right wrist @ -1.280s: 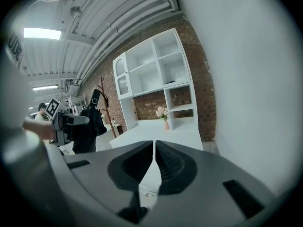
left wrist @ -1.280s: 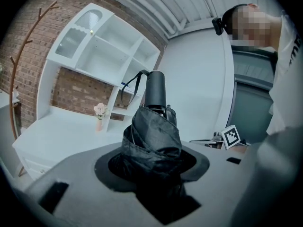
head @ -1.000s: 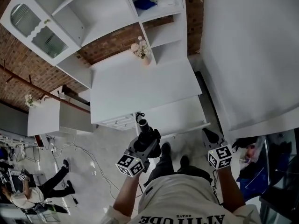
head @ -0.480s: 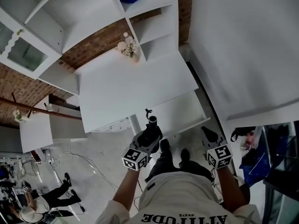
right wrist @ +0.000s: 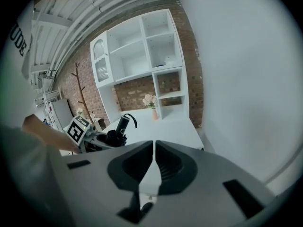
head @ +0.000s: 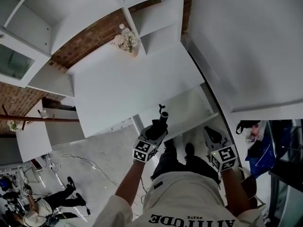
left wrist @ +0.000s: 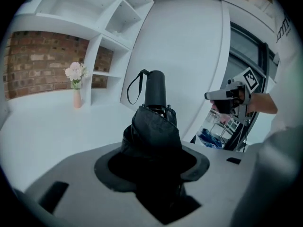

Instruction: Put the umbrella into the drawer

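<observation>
Your left hand-held gripper [head: 156, 129] is clenched on the folded black umbrella [head: 162, 118]. In the left gripper view the bundled fabric fills the space between the jaws, and the handle end with its wrist strap [left wrist: 134, 88] sticks out ahead of them. So the pick-up is done and the umbrella is in your grasp.

The drawer [head: 190, 109] under the white tabletop [head: 128, 84] already stands pulled out, so there is nothing left to open. In the head view the umbrella's handle end overlaps the drawer's left part, close to its front edge. You are roughly lined up with the opening, but I cannot tell from these views how high above the drawer the umbrella is. It does not look laid down yet.

Your right hand-held gripper [head: 211, 135] is off to the right of the drawer's front. Its jaws are closed together on nothing, as the right gripper view shows.

What I judge is left:
- Bring the umbrella fully inside the drawer walls.
- Lay it flat on the drawer floor.
- Let go with the left jaws.

If the drawer is meant to be shut afterwards, your free right hand-held gripper sits handily near its front.
</observation>
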`<state>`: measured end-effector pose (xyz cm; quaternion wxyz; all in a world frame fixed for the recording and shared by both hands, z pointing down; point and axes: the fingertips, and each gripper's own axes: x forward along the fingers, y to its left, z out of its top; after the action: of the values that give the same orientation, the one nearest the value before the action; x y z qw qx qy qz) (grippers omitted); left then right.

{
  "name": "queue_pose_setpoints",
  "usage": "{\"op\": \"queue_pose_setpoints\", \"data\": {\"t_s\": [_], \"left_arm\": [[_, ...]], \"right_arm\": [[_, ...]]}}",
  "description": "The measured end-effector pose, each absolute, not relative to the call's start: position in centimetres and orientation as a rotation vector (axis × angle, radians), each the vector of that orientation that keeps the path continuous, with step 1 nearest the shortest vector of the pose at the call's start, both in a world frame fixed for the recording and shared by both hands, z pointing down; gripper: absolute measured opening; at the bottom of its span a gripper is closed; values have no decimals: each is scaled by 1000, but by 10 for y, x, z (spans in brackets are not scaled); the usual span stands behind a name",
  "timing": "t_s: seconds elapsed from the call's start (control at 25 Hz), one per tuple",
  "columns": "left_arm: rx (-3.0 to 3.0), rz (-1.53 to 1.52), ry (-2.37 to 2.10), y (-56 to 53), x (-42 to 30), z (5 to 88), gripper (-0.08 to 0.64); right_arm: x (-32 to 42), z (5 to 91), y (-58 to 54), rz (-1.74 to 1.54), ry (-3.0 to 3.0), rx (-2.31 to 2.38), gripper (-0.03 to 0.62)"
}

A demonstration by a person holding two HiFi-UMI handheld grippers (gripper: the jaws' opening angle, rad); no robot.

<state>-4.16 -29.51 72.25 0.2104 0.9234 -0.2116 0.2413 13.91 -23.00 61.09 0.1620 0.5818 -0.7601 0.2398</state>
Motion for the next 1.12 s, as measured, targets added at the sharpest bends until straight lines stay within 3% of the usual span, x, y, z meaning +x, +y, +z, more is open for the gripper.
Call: {"op": "queue_pose_setpoints", "data": {"t_s": [0.44,1.12], "left_arm": [[2514,979,-439,-307,-41,839,224],[2188,1072,-498,-309,-43,938,224]], "right_arm": [[103,631,-237,760,-2101,1662,35],[81,644,-266,809,-2085,1638,35]]}}
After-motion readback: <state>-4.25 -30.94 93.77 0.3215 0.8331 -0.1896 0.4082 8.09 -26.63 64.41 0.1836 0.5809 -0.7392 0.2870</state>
